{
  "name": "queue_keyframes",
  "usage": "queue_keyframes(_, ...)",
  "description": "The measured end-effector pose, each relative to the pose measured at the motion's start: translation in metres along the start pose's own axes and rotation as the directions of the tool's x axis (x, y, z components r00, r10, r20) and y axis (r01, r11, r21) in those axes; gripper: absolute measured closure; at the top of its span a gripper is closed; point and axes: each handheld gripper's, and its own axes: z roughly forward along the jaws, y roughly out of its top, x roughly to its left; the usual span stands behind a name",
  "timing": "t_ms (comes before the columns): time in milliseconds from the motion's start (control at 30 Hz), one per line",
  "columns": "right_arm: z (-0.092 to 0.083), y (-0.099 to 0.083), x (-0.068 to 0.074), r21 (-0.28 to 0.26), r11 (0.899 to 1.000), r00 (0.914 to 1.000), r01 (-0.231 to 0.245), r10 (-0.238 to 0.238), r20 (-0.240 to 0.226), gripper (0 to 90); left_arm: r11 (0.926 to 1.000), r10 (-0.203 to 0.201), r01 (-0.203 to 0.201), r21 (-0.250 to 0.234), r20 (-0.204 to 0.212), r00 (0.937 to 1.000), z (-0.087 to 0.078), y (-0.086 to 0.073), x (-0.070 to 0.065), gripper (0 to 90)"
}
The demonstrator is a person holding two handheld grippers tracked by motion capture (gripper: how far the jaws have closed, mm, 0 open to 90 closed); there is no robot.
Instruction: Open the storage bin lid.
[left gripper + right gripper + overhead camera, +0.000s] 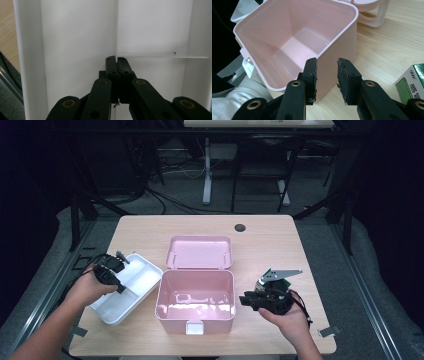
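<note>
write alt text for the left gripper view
The left gripper has its two black jaws shut on the thin divider wall inside a white tray. A cross divider branches off to one side, and wooden table shows past the tray's rim.

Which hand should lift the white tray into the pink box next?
Left, probably. The left tool is shut on the tray's divider. The right tool is open beside the box, holding nothing.

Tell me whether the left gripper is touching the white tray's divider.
Touching. In the left gripper view, the left gripper is shut on the thin divider of the white tray.
</note>
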Motion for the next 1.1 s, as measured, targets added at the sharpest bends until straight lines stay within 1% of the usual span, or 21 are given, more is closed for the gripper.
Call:
queue_keyframes(133,0.0,0.0,0.0,0.001,1.0,1.0,0.001,-0.001,0.0,68.5,1.0,-0.003,0.003,0.005,0.001,1.0,0.013,0.001,0.0,89.5)
queue_keyframes(233,0.0,0.0,0.0,0.001,1.0,1.0,0.001,-0.001,0.001,68.3,0.9998,-0.02,0.02,0.007,0.012,0.9997,0.021,0.0,0.001,89.5)
queue_keyframes(300,0.0,0.0,-0.001,0.0,1.0,1.0,0.002,-0.002,0.002,68.1,0.9995,-0.032,0.032,0.001,0.006,0.9995,0.026,-0.001,0.002,89.5)
queue_keyframes(333,0.0,0.0,-0.001,0.0,1.0,1.0,0.001,-0.001,0.004,68.0,0.9994,-0.034,0.034,0.006,0.005,0.9994,0.028,-0.001,0.002,89.5)
queue_keyframes(433,0.0,0.0,-0.001,0.001,1.0,1.0,-0.001,0.001,0.006,67.7,0.999,-0.045,0.045,0.004,0.009,0.9989,0.034,-0.003,0.004,89.5)
queue_keyframes(500,0.0,-0.001,-0.001,0.002,1.0,1.0,-0.001,0.001,0.007,67.5,0.999,-0.045,0.045,0.004,0.016,0.9989,0.037,-0.003,0.004,89.5)
queue_keyframes(667,0.001,-0.001,-0.002,0.003,1.0,1.0,-0.001,0.001,0.007,66.7,0.9989,-0.045,0.045,0.009,0.004,0.999,0.043,-0.005,0.003,89.4)
queue_keyframes(733,0.001,-0.001,-0.002,0.005,1.0,1.0,0.0,0.0,0.008,66.0,0.9986,-0.053,0.053,-0.001,0.007,0.9986,0.045,-0.006,0.004,89.5)
queue_keyframes(867,0.001,-0.001,-0.002,0.005,1.0,0.9999,-0.004,0.004,0.011,64.9,0.9982,-0.061,0.061,-0.002,0.008,0.9981,0.049,-0.007,0.007,89.4)
queue_keyframes(900,0.001,-0.001,-0.002,0.004,1.0,0.9999,-0.001,0.001,0.01,64.7,0.9982,-0.061,0.061,-0.001,0.003,0.9982,0.05,-0.008,0.008,89.4)
queue_keyframes(967,0.0,0.0,-0.002,0.007,1.0,0.9998,0.003,-0.003,0.018,64.1,0.9984,-0.057,0.057,0.0,-0.002,0.9984,0.053,-0.009,0.009,89.3)
queue_keyframes(1000,0.0,0.0,-0.002,0.004,1.0,0.9996,0.004,-0.004,0.027,63.6,0.9981,-0.061,0.061,-0.008,-0.006,0.9981,0.053,-0.009,0.009,89.3)
queue_keyframes(1100,-0.003,0.001,-0.002,0.007,1.0,0.9998,0.003,-0.003,0.019,61.9,0.9981,-0.06,0.06,-0.009,-0.005,0.9982,0.055,-0.01,0.01,89.1)
